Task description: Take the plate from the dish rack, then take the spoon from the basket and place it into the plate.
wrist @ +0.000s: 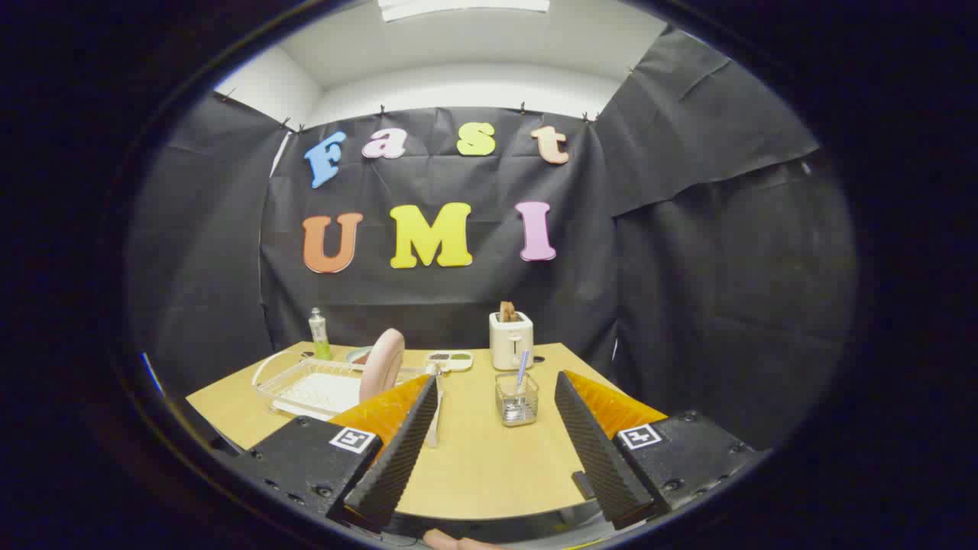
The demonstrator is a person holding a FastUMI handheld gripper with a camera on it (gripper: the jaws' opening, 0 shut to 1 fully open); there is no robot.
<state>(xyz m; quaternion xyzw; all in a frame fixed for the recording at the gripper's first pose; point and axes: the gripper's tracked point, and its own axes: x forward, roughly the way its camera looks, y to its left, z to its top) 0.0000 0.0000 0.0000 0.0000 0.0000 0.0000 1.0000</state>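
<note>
Plate (pixel 381 364) upright on edge in dish rack (pixel 306 386), gripper (pixel 497 428) jaws apart (empty)

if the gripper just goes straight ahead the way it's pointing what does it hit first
Probably the mesh basket holding the spoon: it stands just ahead of the open gripper, between its finger lines, slightly toward the right finger. The toaster is behind it. Depth is unclear.

Gripper (pixel 497 435): ribbed wedge jaws, black screwed mounts w/ square tag markers
</note>
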